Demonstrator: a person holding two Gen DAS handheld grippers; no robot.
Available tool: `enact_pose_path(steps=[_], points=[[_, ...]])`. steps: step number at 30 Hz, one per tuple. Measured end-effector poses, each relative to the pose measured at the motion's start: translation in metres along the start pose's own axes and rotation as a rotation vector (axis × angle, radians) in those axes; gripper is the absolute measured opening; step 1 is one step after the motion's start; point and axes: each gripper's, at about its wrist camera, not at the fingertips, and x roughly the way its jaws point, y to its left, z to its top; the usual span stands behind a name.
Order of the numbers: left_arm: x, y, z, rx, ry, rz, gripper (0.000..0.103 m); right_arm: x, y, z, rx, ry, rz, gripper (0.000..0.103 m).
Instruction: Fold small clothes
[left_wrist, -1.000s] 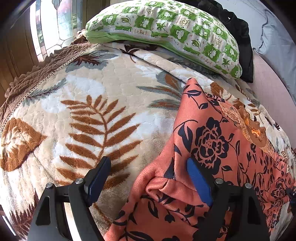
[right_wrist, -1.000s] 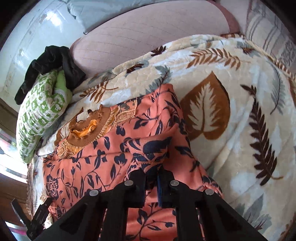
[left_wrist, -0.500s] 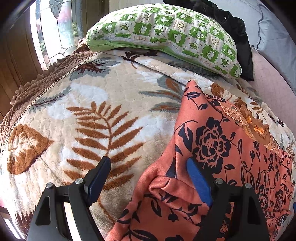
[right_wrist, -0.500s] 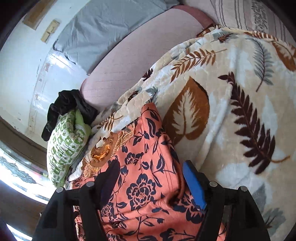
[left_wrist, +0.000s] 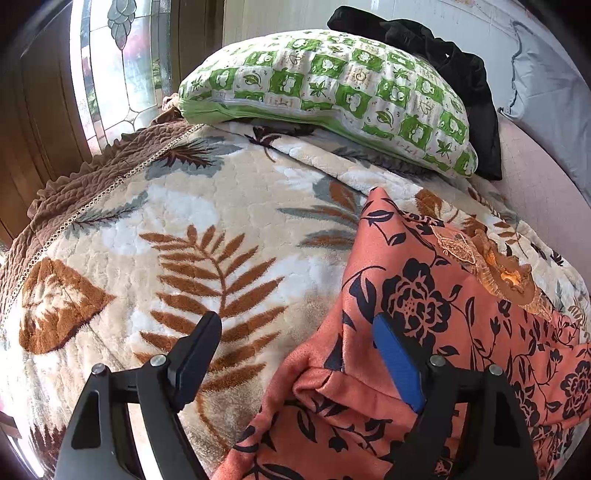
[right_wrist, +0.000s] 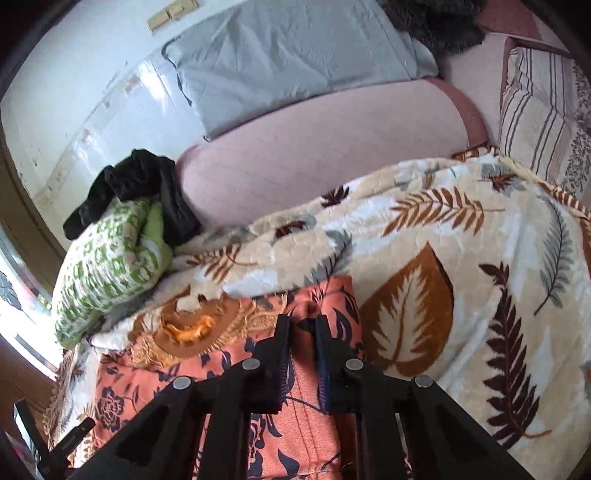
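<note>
Looking along the left gripper (left_wrist: 295, 343), we see its jaws spread wide: one finger hangs over the leaf-print blanket (left_wrist: 192, 236), the blue-padded one over the orange floral garment (left_wrist: 424, 306), and nothing is pinched between them. A folded, bunched edge of that garment lies just below the gap, near the blue pad, though we cannot tell whether the pad touches the cloth.

The garment lies spread on the blanket — salmon-orange with black flowers and vines, and a gold embroidered neckline (left_wrist: 495, 266) toward its far end. It covers the right part of the left wrist view and the lower middle of the right wrist view.

Over on our other side, the right gripper (right_wrist: 303, 354) has just been closing, and its jaws now stand nearly together with a ridge of the orange cloth rising between them; the fabric puckers at the fingertips, so it is pinching the garment near its upper corner, beside the embroidered collar.

Beyond the garment, a green-and-white checked pillow (left_wrist: 332, 96) rests at the head of the blanket with a black cloth (left_wrist: 461, 74) draped behind it. We also see a grey pillow (right_wrist: 295, 55) against the white wall, a pink mattress surface (right_wrist: 314, 147) below it, and a striped cushion (right_wrist: 535, 110) at the far right.
</note>
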Motion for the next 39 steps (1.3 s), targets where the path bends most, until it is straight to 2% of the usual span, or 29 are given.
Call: enact_pose_path(steps=[2,4,6,7,8,10,13,16,18,19,21,22,25,26,28,29,30,31,32,33,35,37,39], points=[[-0.001,-0.003,-0.001,0.011,-0.011,0.014,0.085,0.01,-0.006,0.003,0.012,-0.022,-0.014,0.014],[0.004,-0.008,-0.003,0.034,-0.002,0.034,0.085,0.037,-0.017,-0.004,0.006,0.021,-0.095,0.014],[0.011,-0.011,-0.006,0.051,0.029,0.047,0.085,0.059,-0.034,-0.016,0.012,0.106,-0.173,0.014],[0.014,-0.013,-0.007,0.054,0.043,0.046,0.085,0.058,-0.041,-0.02,0.035,0.117,-0.167,0.014],[0.014,-0.014,-0.008,0.054,0.044,0.042,0.085,0.049,-0.044,-0.022,0.056,0.089,-0.132,0.014],[0.007,-0.018,-0.007,0.059,0.008,0.042,0.085,0.027,-0.04,-0.023,0.063,0.041,-0.065,0.015],[-0.008,-0.032,-0.008,0.103,-0.054,-0.002,0.085,0.011,-0.015,-0.035,0.015,0.128,0.062,0.015],[-0.007,-0.048,-0.013,0.175,-0.023,-0.062,0.085,0.013,0.003,-0.063,-0.086,0.225,0.042,0.015],[0.004,-0.058,-0.021,0.23,0.05,-0.055,0.085,0.031,-0.003,-0.085,-0.089,0.33,-0.002,0.016],[0.011,-0.062,-0.025,0.258,0.084,-0.027,0.085,0.039,-0.01,-0.094,-0.083,0.365,-0.004,0.016],[0.015,-0.066,-0.032,0.302,0.084,-0.006,0.087,0.034,-0.015,-0.096,-0.079,0.322,0.03,0.016],[0.013,-0.066,-0.032,0.31,0.076,-0.004,0.087,0.03,-0.014,-0.094,-0.072,0.338,0.027,0.016],[0.001,-0.061,-0.028,0.264,0.065,-0.046,0.087,0.006,-0.011,-0.089,-0.057,0.334,0.112,0.016],[-0.006,-0.059,-0.027,0.252,0.041,-0.064,0.087,-0.003,-0.01,-0.09,-0.07,0.315,0.132,0.019],[-0.015,-0.063,-0.027,0.274,0.007,-0.08,0.087,-0.008,-0.01,-0.099,-0.085,0.317,0.123,0.041],[-0.014,-0.067,-0.031,0.302,0.018,-0.084,0.087,-0.003,-0.012,-0.107,-0.084,0.353,0.093,0.07],[-0.007,-0.072,-0.036,0.339,0.059,-0.087,0.087,0.004,-0.015,-0.114,-0.075,0.386,0.087,0.076],[0.003,-0.075,-0.042,0.379,0.108,-0.07,0.087,0.005,-0.018,-0.12,-0.071,0.379,0.094,0.076],[0.008,-0.076,-0.047,0.412,0.105,-0.049,0.088,-0.002,-0.018,-0.12,-0.079,0.348,0.088,0.074],[0.003,-0.075,-0.049,0.432,0.064,-0.05,0.089,-0.011,-0.017,-0.12,-0.079,0.34,0.08,0.074],[-0.011,-0.072,-0.047,0.452,0.049,-0.03,0.089,-0.037,-0.017,-0.116,-0.065,0.303,0.124,0.074],[-0.034,-0.055,-0.046,0.424,0.011,-0.084,0.088,-0.073,-0.022,-0.113,-0.075,0.234,0.175,0.076],[-0.056,-0.031,-0.048,0.391,-0.006,-0.121,0.088,-0.107,-0.033,-0.115,-0.066,0.176,0.191,0.076]])
